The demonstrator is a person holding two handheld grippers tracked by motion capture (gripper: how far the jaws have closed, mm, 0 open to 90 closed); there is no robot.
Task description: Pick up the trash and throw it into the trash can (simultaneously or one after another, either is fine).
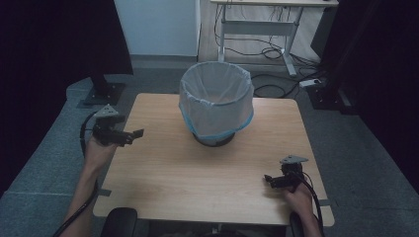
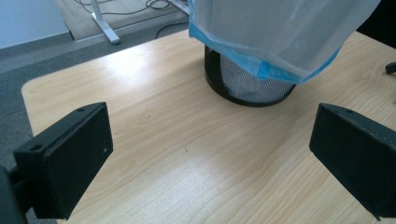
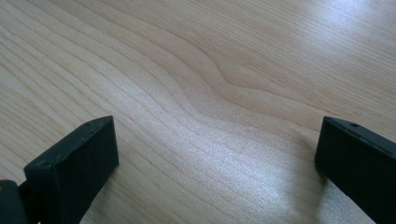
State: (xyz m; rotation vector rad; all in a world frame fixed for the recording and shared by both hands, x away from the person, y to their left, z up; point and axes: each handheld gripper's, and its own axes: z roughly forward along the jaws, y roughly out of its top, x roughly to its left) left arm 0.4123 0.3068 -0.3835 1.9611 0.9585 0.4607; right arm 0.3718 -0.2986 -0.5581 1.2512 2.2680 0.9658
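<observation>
A black mesh waste bin (image 1: 216,101) lined with a translucent white bag with a blue hem stands at the far middle of the wooden table (image 1: 188,168). In the left gripper view the bin (image 2: 261,51) is ahead and right, its mesh base showing under the bag. My left gripper (image 1: 134,134) hovers at the table's left edge, open, jaws wide apart and empty (image 2: 205,154). My right gripper (image 1: 268,178) rests low near the front right corner, open over bare wood (image 3: 215,158), nothing between its jaws.
Grey carpet surrounds the table. A black stand base (image 1: 103,93) sits on the floor at back left. A white desk frame (image 1: 257,27) with loose cables and a power strip (image 1: 310,82) lies behind the bin. Dark curtains hang at both sides.
</observation>
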